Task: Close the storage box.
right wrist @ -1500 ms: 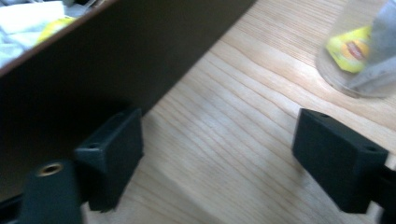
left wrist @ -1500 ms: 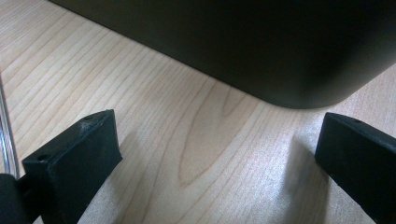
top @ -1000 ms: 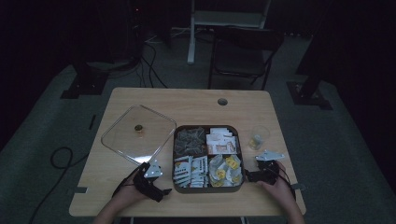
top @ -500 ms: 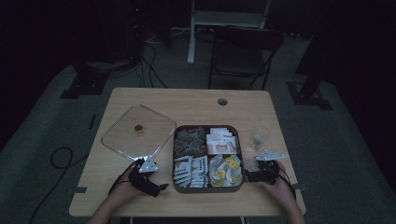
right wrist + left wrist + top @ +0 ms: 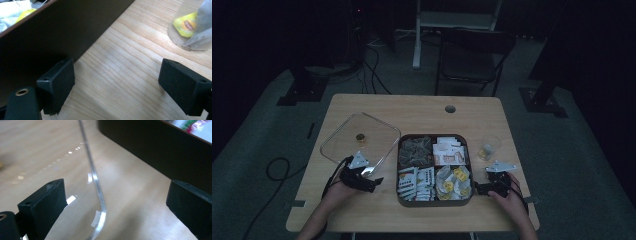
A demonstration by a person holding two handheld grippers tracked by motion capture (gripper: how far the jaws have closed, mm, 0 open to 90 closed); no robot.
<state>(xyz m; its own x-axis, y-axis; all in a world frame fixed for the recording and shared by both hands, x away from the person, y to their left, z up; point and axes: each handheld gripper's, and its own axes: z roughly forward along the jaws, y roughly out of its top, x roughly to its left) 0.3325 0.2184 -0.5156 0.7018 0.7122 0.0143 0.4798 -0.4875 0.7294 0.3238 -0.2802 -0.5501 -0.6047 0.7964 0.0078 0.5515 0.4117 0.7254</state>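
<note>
Clear plastic, the lid [image 5: 360,142] lies flat on the wooden table [image 5: 422,110] left of the dark compartment tray [image 5: 435,202]; its rounded corner [image 5: 100,212] sits between the left gripper's [image 5: 371,181] spread jaws (untouched). The right gripper [image 5: 479,189], jaws wide, rests beside the tray near a clear cup [image 5: 192,25].

We can read no full text; a yellow tea-bag tag [image 5: 188,24] in the clear cup [image 5: 180,37] bears a blurred logo.

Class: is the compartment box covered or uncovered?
Uncovered: the clear lid lies on the table beside the box, its packets exposed.
</note>
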